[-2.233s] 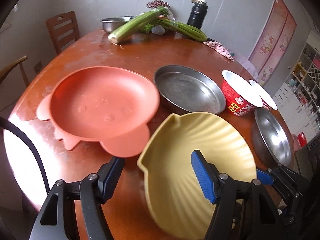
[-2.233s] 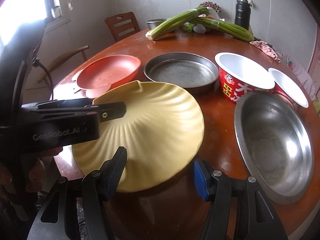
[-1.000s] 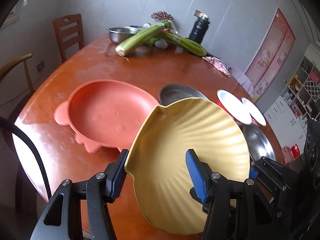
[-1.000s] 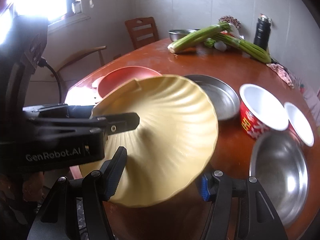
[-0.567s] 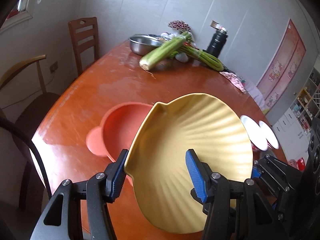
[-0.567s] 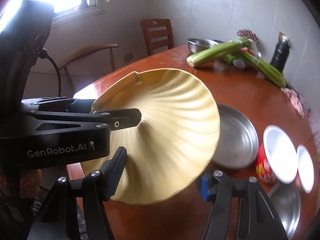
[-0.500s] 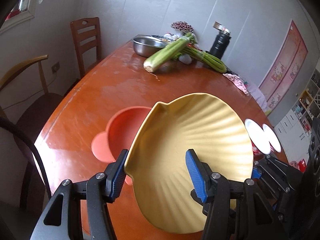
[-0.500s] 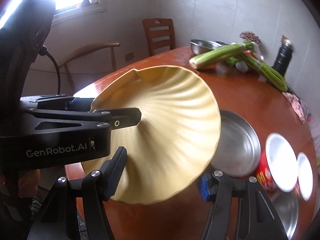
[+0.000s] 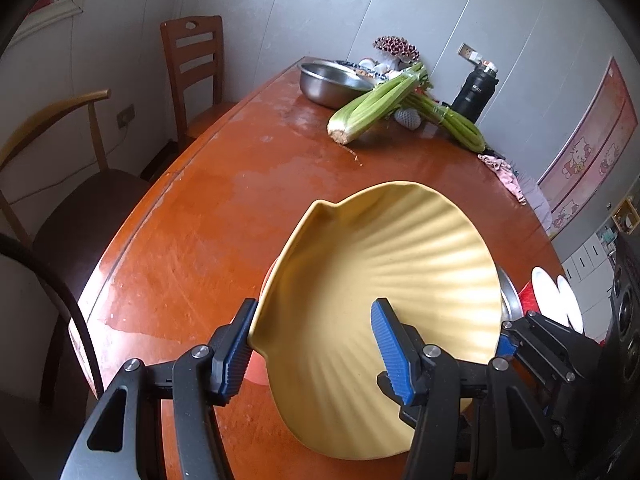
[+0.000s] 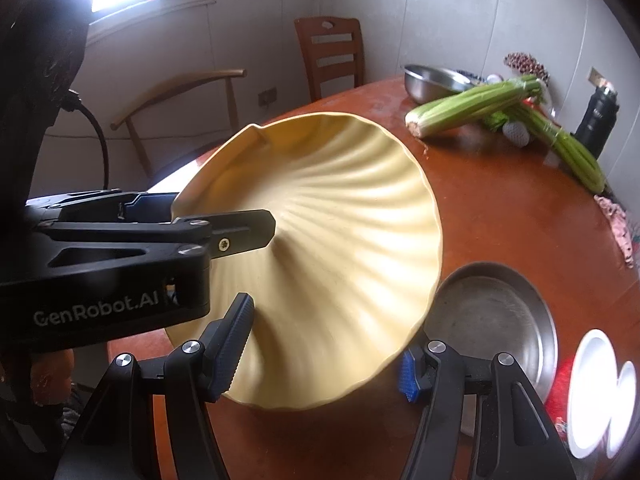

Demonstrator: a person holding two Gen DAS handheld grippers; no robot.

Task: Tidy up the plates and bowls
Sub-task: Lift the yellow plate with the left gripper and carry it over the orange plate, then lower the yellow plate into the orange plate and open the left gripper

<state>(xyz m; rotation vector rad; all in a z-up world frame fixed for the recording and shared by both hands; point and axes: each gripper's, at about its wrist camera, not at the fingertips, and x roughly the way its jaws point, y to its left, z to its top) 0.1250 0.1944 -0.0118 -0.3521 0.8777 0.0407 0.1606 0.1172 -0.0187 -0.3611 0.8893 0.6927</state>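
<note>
Two wooden chairs [image 9: 192, 68] stand at the left of the glossy table [image 9: 208, 216]. At its far end lie a steel bowl [image 9: 332, 84], two celery bunches [image 9: 376, 108] and a black flask [image 9: 476, 88]. The ribbed, shell-shaped yellow plate [image 9: 384, 276] is held tilted above the table, hiding most of a coral plate [image 9: 256, 372] beneath. The left gripper [image 9: 312, 344] clamps its near rim; the right gripper [image 10: 324, 348] clamps the opposite edge. Right: a steel pan [image 10: 496, 316], two white-rimmed bowls [image 10: 592, 388].
</note>
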